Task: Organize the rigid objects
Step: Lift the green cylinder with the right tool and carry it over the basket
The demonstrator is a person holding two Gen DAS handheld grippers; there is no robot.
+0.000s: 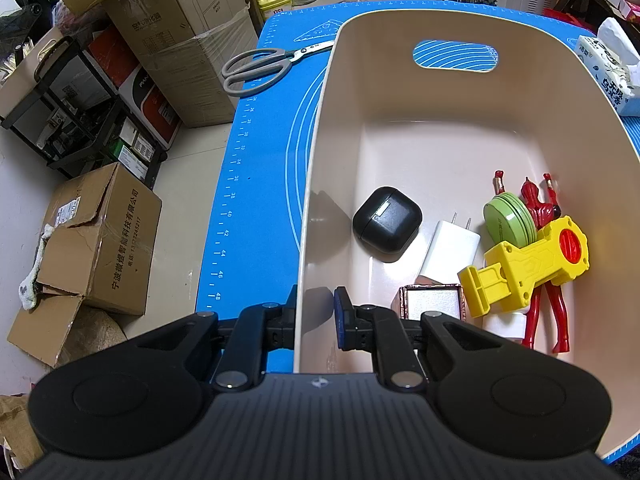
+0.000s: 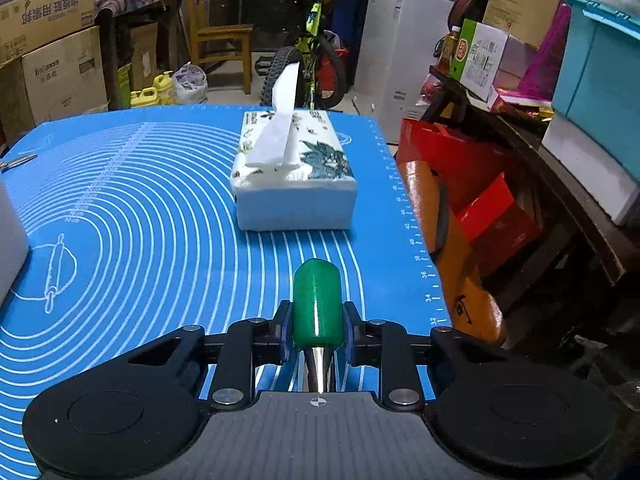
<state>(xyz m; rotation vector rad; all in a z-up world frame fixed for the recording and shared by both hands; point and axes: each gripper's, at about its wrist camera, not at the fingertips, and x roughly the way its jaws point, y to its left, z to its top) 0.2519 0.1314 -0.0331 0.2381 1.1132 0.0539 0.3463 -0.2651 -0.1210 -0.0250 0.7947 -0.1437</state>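
Cluttered storage fills the background, with cardboard boxes (image 1: 100,236) on the floor at the left and a bicycle (image 2: 308,60) behind the table; a blue baking mat (image 2: 140,200) covers the work surface. At the far left of the mat lie grey-handled scissors (image 1: 256,66), apart from the tub and seemingly not yet sorted. Next comes the cream tub (image 1: 452,16), the collecting place. The left gripper (image 1: 316,312) straddles its near wall, one finger outside and one inside, jaws nearly closed on the rim, probably to steady the tub while things are dropped in. Inside lie a black earbud case (image 1: 387,222), a white charger plug (image 1: 450,250), a small framed square (image 1: 432,302), a green round tin (image 1: 508,220), a yellow toy launcher (image 1: 528,268) and a red figure (image 1: 540,208) partly beneath it, crowded toward the right side so the far end stays free. Further right, a tissue pack (image 2: 294,172) sits on the mat, soft and so likely not for the tub. The right gripper (image 2: 316,334) is clamped on a green-handled tool (image 2: 316,304), its pads squeezing the handle's sides; a metal shaft runs back toward the camera. The tool seems just off the mat, well right of the tub, so the next move is presumably a carry leftward over the rim.
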